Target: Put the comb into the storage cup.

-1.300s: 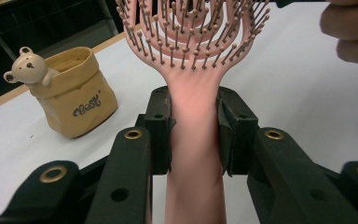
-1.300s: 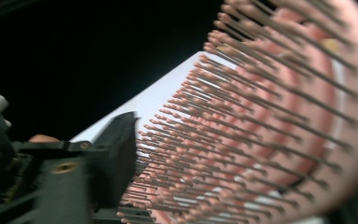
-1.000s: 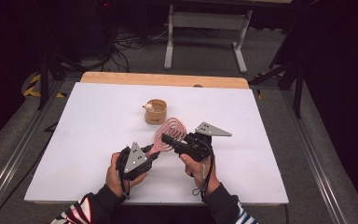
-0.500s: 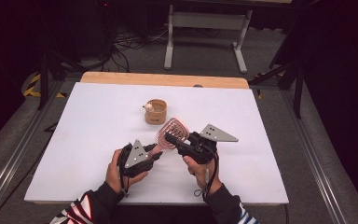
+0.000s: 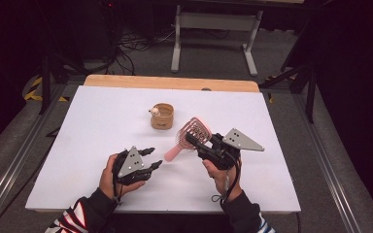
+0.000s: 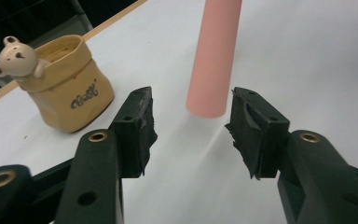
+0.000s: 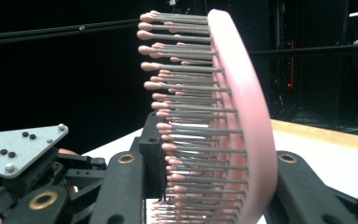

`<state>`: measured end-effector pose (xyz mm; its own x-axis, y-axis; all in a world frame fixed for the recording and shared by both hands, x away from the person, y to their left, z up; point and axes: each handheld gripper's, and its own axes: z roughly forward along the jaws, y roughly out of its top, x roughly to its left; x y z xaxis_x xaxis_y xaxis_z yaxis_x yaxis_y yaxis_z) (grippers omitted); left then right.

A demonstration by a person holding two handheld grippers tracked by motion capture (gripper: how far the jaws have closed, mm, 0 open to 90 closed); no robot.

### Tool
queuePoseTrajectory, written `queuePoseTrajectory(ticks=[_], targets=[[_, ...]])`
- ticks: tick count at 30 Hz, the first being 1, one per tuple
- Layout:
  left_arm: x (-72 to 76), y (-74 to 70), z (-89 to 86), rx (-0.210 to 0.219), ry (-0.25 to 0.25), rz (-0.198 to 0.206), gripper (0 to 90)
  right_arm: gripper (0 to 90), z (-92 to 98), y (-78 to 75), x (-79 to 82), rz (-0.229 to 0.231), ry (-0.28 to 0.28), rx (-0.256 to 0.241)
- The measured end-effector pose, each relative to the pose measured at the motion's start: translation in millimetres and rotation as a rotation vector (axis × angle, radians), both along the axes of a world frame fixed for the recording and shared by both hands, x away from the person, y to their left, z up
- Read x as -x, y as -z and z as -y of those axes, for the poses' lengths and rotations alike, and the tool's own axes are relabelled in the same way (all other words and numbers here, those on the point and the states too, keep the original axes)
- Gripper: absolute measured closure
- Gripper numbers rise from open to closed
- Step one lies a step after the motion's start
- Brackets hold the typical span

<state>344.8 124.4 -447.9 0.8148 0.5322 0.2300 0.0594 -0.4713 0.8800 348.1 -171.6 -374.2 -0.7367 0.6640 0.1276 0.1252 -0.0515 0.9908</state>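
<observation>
Right gripper view shows the right gripper (image 7: 200, 186) pinching the pink hairbrush (image 7: 242, 116) by its head, bristles (image 7: 186, 93) facing sideways. Its handle (image 6: 213, 56) slants down toward the white table (image 5: 77, 126), in front of the left gripper (image 6: 191, 126), whose jaws are spread. The brush looks light, stiff and smooth; the handle seems the safest grip. Left gripper view also reveals a bear figure on the tan cup (image 6: 70, 84).

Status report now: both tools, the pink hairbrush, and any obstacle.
Right tool shut on hairbrush head. Left tool open, jaws facing the handle end, not touching. Bear cup stands apart; nothing in the way.
</observation>
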Motion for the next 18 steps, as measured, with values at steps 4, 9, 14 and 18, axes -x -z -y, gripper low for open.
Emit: queuePoseTrajectory(ticks=[4,9,14,18], targets=[[-2.9,-0.1,-9.3,-0.031,0.006,0.002,43.4,62.7,1.3,-1.4,3.7,0.038,0.025,0.019],[-4.3,-2.3,-22.3,-0.015,0.013,-0.009,37.4,62.7,5.5,-3.6,4.5,0.048,0.046,0.024],[-2.0,-3.7,-29.3,-0.016,0.015,-0.014,32.1,62.7,11.1,-4.8,3.5,0.042,0.060,0.014],[-1.6,-4.2,-34.1,-0.015,0.005,-0.014,27.5,62.7,17.0,-6.5,3.2,0.051,0.079,0.018]])
